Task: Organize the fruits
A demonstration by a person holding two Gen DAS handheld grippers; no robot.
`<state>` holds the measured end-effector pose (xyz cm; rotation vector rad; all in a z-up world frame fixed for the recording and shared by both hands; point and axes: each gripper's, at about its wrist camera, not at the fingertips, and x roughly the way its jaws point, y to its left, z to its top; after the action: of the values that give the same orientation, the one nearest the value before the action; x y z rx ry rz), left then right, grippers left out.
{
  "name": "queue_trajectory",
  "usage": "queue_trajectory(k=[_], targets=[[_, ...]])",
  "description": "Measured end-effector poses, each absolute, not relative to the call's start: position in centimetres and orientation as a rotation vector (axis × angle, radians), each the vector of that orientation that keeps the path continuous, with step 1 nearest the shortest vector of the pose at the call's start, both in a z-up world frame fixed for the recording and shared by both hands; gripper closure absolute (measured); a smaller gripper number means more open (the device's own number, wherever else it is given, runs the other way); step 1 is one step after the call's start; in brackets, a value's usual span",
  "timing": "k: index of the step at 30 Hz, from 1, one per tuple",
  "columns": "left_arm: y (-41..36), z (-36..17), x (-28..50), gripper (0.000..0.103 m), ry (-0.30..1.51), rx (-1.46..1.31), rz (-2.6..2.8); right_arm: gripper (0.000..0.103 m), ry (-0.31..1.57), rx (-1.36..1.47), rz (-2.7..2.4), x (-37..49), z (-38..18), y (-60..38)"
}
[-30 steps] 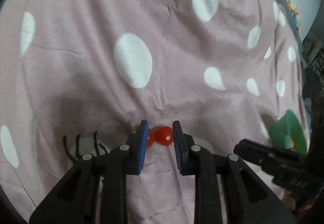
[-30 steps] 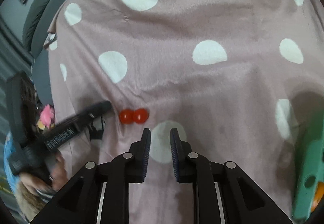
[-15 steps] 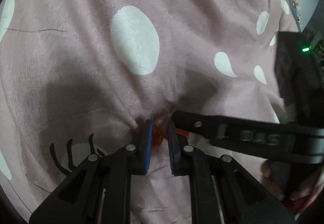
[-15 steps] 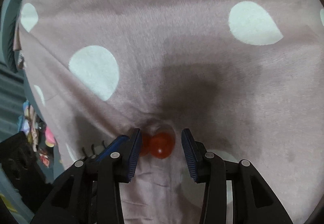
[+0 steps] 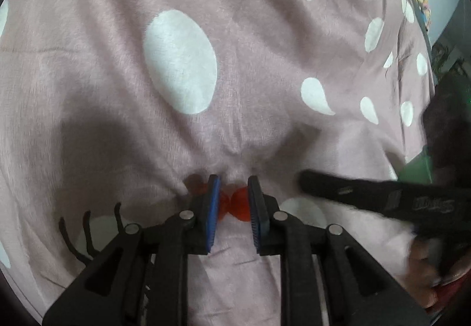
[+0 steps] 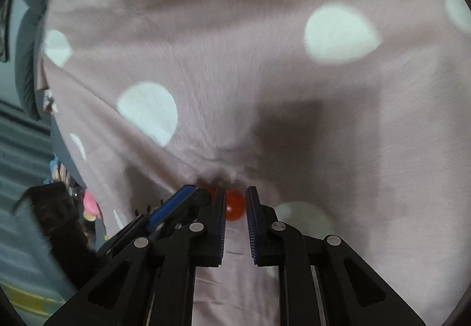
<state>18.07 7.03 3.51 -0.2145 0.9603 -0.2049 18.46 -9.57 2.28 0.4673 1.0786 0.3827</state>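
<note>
Two small red cherry tomatoes lie side by side on a pink blanket with white dots. In the left wrist view my left gripper [image 5: 234, 196] sits low over them, its jaws narrowly apart around a tomato [image 5: 241, 203]; a second tomato [image 5: 197, 187] peeks out left of the left finger. In the right wrist view my right gripper [image 6: 235, 202] has closed in on one tomato [image 6: 234, 206], which fills the gap between its pads. The left gripper's blue-padded finger [image 6: 173, 202] lies just to the left of it.
The pink dotted blanket [image 5: 235, 61] is soft and dented around the tomatoes. The right gripper's black body [image 5: 382, 202] crosses the right side of the left wrist view, with a green container edge [image 5: 418, 170] behind it. Grey cushions [image 6: 26, 61] border the blanket.
My right gripper has narrowed its jaws onto one tomato. My left gripper's jaws have spread slightly and now show a tomato between them. The right gripper's body has shifted rightward in the left wrist view.
</note>
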Motion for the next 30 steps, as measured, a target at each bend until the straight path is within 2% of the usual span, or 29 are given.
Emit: queue_trajectory(k=[4,6,8,11,20,21,22,23,25,26,30], targets=[[6.6,3.2,18.4,0.079,0.962,-0.197,-0.192,0.086,1.050,0.402,0.363,17.8,3.5,-9.9],[6.1,3.0,18.7,0.070,0.960,-0.174,-0.176,0.086,1.070,0.429,0.383,17.9,3.5,-9.8],[5.2,2.6,19.1,0.056,0.956,-0.153,-0.176,0.086,1.069,0.434,0.403,17.7,3.6,-9.9],[5.1,2.5,19.5,0.049,0.953,-0.161,-0.186,0.086,1.055,0.425,0.375,17.8,3.5,-9.4],[4.5,1.7,19.3,0.050,0.919,-0.047,-0.136,0.086,1.088,0.421,0.333,18.8,2.3,-9.8],[4.4,1.6,19.4,0.051,0.914,-0.049,-0.133,0.086,1.086,0.420,0.324,18.9,2.2,-9.7],[4.6,1.6,19.5,0.057,0.912,-0.061,-0.123,0.086,1.087,0.425,0.323,19.0,2.1,-9.6],[4.9,1.6,19.6,0.067,0.910,-0.088,-0.109,0.086,1.093,0.430,0.327,19.2,2.0,-9.4],[6.0,1.6,19.6,0.080,0.909,-0.147,-0.103,0.085,1.112,0.442,0.335,19.5,1.6,-8.9],[6.4,1.6,19.6,0.093,0.915,-0.149,-0.085,0.085,1.121,0.440,0.334,19.7,1.4,-8.8],[7.7,1.6,19.7,0.094,0.932,-0.250,-0.108,0.084,1.145,0.441,0.332,19.9,0.7,-8.4]])
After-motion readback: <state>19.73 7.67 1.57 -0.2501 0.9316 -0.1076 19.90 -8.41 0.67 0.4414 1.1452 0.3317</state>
